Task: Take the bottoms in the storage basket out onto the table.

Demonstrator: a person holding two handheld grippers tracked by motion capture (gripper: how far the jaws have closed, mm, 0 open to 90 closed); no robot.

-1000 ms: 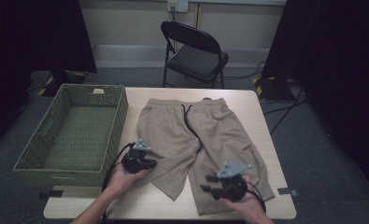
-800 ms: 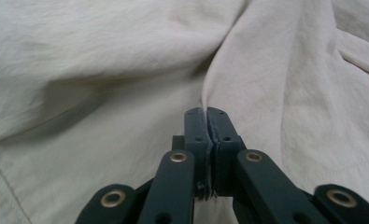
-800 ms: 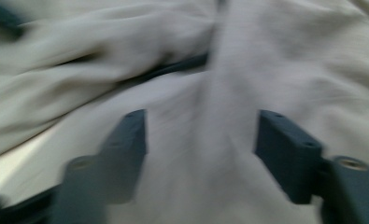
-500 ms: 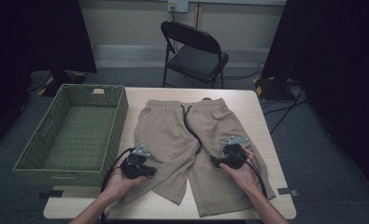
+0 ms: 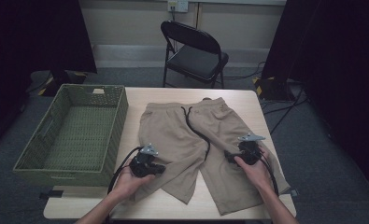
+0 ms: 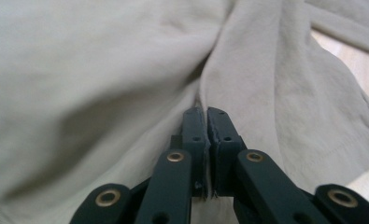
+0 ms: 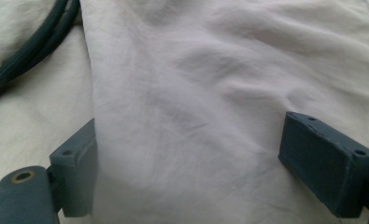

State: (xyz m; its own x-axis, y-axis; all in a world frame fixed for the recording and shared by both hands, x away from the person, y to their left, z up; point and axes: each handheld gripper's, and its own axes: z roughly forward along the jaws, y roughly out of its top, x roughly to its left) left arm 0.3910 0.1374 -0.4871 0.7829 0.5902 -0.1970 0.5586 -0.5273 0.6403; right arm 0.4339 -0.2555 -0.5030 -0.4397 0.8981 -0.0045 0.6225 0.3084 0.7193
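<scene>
Left gripper [image 5: 159, 168] pinches a fold of beige fabric drawstring shorts [image 5: 191, 140] on a pale wooden table [image 5: 238, 95]; right gripper [image 5: 229, 155], jaws just opened wide, rests on them.

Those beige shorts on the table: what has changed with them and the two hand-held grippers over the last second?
The right gripper moved up from the table's near edge onto the right leg of the shorts, and its jaws have just been opening, fabric between them but not pinched. The left gripper stayed shut on the left leg's cloth, barely shifting. The basket and chair kept their places.
</scene>
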